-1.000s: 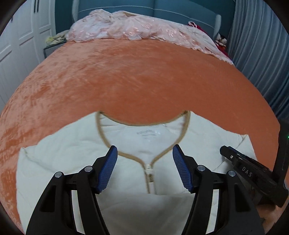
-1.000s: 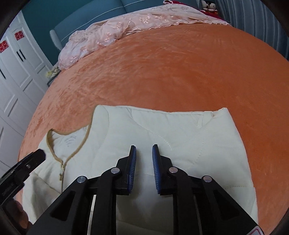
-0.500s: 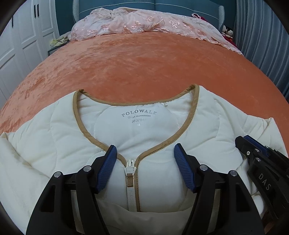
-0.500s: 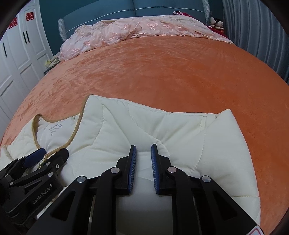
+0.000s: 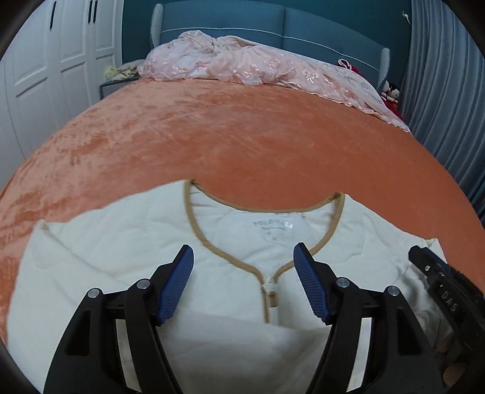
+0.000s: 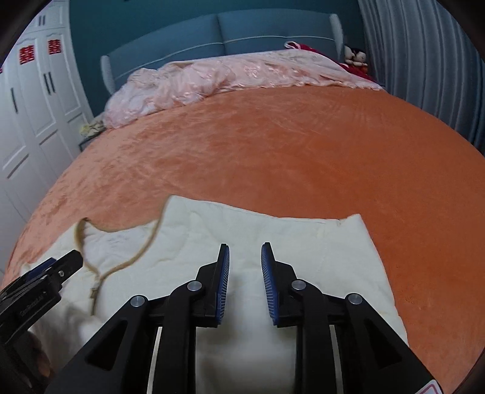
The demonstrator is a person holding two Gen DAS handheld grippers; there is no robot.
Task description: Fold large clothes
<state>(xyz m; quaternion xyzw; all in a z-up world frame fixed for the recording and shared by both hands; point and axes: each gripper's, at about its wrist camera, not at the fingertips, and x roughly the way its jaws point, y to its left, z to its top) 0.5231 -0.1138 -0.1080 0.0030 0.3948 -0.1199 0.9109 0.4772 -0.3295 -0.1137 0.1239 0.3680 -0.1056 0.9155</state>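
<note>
- Left wrist view: the left gripper (image 5: 242, 282), black with ribbed blue pads, hangs over a cream quilted jacket with tan neckline trim (image 5: 218, 303) that lies flat on an orange velvety bedspread (image 5: 242, 136) at the bed's near edge.
- Its jaws stand wide apart with nothing gripped; the jacket's white zip pull (image 5: 270, 285) shows in the gap below them.
- At the right edge, the right gripper (image 5: 424, 260) reaches over the jacket's shoulder.
- Far off, a crumpled pink embroidered quilt (image 5: 257, 66) lies against a blue padded headboard (image 5: 272, 27).
- Right wrist view: the right gripper (image 6: 245, 269) hovers above the jacket's (image 6: 272, 242) folded right part; its jaws are opening, with no fabric pinched between the pads.
- The left gripper (image 6: 60, 266) sits at the near left beside the tan collar.
- White wardrobe doors (image 6: 30, 106) stand on the left and grey curtains (image 6: 424, 60) on the right.
</note>
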